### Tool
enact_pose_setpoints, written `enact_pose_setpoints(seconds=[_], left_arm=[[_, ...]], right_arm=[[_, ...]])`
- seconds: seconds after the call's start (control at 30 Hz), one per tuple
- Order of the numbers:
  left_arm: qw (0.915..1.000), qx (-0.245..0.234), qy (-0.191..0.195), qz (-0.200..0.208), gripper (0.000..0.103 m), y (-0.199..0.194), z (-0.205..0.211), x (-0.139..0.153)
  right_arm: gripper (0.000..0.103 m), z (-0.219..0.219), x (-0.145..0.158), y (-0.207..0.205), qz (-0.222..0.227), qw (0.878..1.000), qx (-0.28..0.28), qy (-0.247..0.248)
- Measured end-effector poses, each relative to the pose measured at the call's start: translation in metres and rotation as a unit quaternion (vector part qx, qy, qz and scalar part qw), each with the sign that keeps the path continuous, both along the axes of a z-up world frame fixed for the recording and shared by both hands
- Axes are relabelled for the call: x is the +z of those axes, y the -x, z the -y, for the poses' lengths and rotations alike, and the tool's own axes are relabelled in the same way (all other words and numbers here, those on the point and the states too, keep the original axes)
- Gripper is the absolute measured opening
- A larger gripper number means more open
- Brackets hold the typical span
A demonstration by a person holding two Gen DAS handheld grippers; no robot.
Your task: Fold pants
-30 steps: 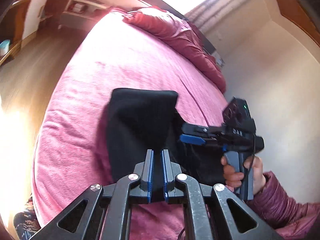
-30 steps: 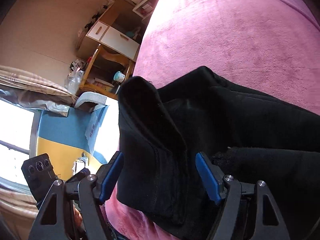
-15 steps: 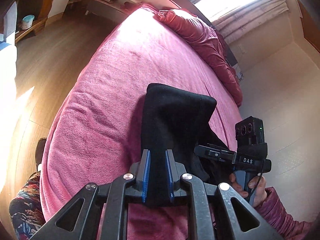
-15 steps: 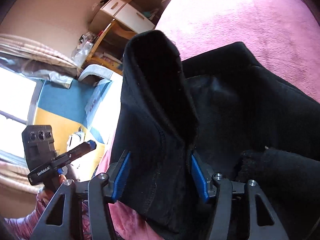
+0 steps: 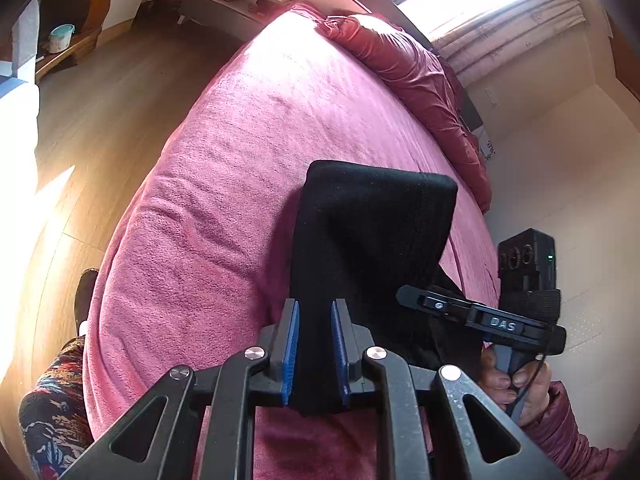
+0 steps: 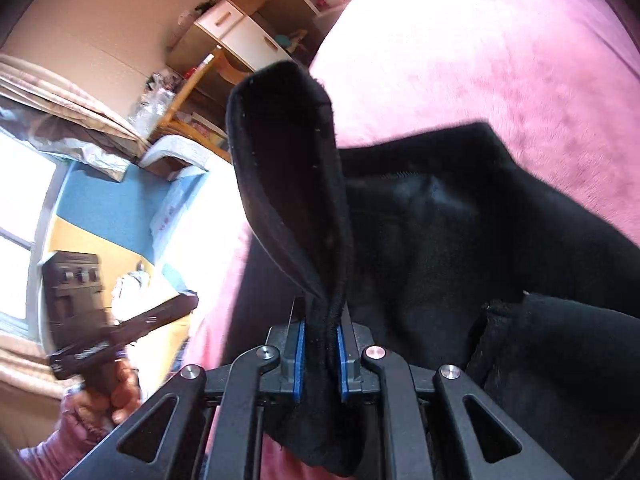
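Black pants (image 5: 372,220) lie on a pink bed cover (image 5: 240,160), near its front edge. My left gripper (image 5: 314,308) is shut on a thick fold of them, and the cloth rises ahead as a flat panel. In the right wrist view, my right gripper (image 6: 320,322) has its jaws closing, and the blue pads pinch a hemmed edge of the pants (image 6: 440,240). That edge stands up as a curled flap (image 6: 288,152). Each gripper appears in the other's view, held by a hand (image 5: 516,384).
A crumpled red duvet (image 5: 400,64) lies along the bed's far side under a bright window. Wooden floor (image 5: 100,100) runs to the left of the bed. A person's patterned leg (image 5: 52,400) is at the bed's corner. A desk with drawers (image 6: 240,36) stands beyond.
My right gripper's jaws went from wide open around the pants edge to pinching it, and the flap now stands higher. My left gripper sank a little and holds a thicker fold.
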State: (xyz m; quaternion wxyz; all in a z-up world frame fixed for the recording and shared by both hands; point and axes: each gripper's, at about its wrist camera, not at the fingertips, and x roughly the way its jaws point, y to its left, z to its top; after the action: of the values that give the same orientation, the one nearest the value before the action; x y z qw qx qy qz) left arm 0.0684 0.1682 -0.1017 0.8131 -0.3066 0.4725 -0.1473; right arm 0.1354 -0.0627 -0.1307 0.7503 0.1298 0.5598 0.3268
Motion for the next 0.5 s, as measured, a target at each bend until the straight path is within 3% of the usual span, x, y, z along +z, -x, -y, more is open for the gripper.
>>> enact_pose_setpoints(seconds=[0.27,0.5], left_arm=[[0.9995,-0.017,-0.009,0.025,0.02,-0.002,0.01,0.018],[0.9961,-0.064,-0.007,0.06,0.022,-0.022,0.051,0.043]], right_arm=[[0.012,0.04,0.098,0.038,0.073,0.996,-0.011,-0.047],[0.012,0.131,0.136,0.077,0.105,0.99,-0.08,-0.042]])
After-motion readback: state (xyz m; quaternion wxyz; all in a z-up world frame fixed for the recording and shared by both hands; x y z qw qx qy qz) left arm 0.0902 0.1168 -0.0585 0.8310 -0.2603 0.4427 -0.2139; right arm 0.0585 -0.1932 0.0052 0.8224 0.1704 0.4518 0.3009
